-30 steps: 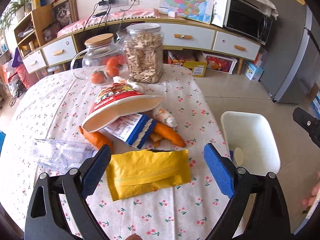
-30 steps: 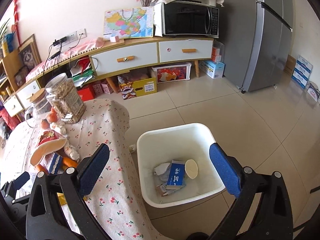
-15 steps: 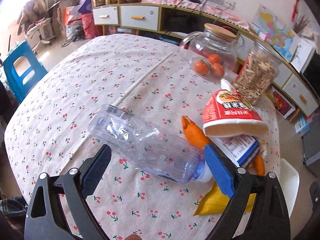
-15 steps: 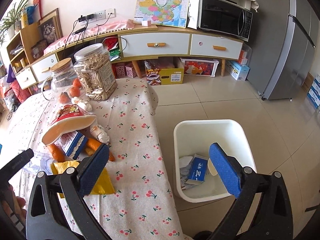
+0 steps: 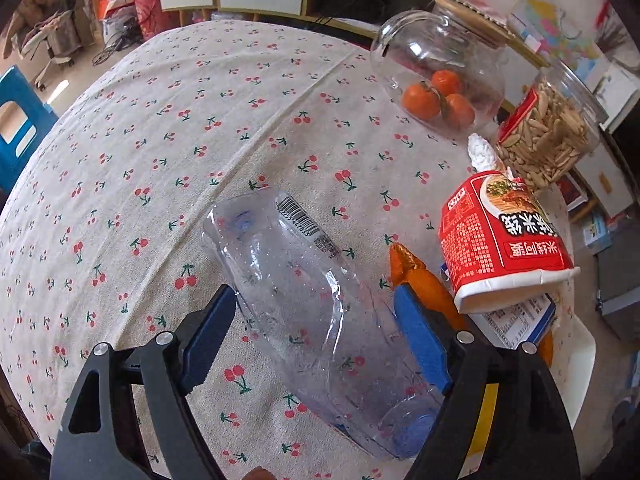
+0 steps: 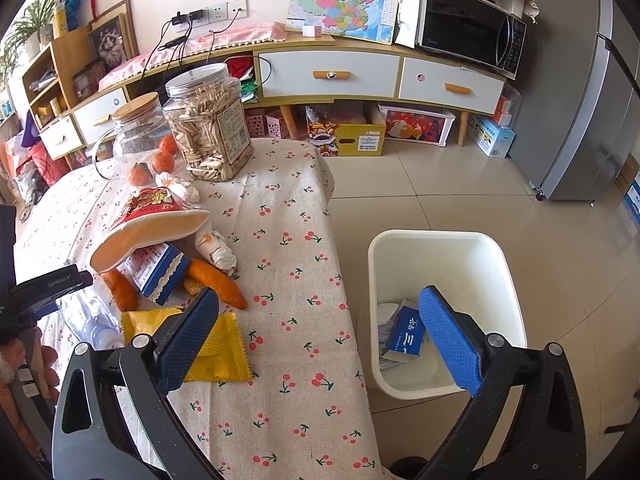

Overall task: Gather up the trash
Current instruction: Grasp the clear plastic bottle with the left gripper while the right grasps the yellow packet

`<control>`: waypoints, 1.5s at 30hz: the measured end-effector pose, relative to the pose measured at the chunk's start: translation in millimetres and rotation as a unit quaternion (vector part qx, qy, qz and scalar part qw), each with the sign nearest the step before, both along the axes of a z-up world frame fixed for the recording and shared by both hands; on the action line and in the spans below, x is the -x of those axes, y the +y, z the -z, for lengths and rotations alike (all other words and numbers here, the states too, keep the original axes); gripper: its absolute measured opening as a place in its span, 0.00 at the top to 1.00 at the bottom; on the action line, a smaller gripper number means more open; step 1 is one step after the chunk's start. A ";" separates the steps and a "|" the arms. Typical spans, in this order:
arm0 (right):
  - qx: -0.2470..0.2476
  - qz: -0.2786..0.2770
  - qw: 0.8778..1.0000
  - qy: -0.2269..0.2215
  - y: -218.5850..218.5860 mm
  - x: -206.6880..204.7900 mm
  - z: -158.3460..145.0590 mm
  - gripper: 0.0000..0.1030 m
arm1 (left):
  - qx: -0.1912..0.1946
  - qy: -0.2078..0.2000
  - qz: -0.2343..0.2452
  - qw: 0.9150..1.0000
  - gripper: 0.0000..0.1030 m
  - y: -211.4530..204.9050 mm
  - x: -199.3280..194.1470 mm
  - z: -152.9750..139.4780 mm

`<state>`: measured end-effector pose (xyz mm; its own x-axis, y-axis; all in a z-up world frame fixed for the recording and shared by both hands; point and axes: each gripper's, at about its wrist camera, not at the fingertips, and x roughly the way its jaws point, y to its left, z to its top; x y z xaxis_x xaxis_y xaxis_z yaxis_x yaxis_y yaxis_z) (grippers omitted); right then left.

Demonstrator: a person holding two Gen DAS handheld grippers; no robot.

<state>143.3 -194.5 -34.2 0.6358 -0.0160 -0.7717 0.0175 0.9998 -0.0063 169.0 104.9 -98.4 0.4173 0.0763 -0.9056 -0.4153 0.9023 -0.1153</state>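
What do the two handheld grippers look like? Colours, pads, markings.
Both the left gripper and the right gripper have black plastic fingers with triangular cutouts, silver screw heads and blue textured pads. The left one's black body carries small white lettering in the right wrist view.

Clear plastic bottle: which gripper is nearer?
Left. The left gripper straddles the bottle, closing in. The right gripper hangs open between yellow wrapper and bin.

The clear bottle's [image 5: 312, 304] cap end sits behind the left tongs' arm, and whether the pads [image 5: 416, 332] press it cannot be told. The yellow packet [image 6: 218, 354] is partly covered by the right tongs [image 6: 320, 344].
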 end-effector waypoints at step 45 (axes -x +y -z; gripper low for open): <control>-0.028 -0.088 0.992 0.082 93.0 2.1 75.7 0.73 | 0.003 -0.148 0.152 0.977 0.40 30.2 90.4 -97.7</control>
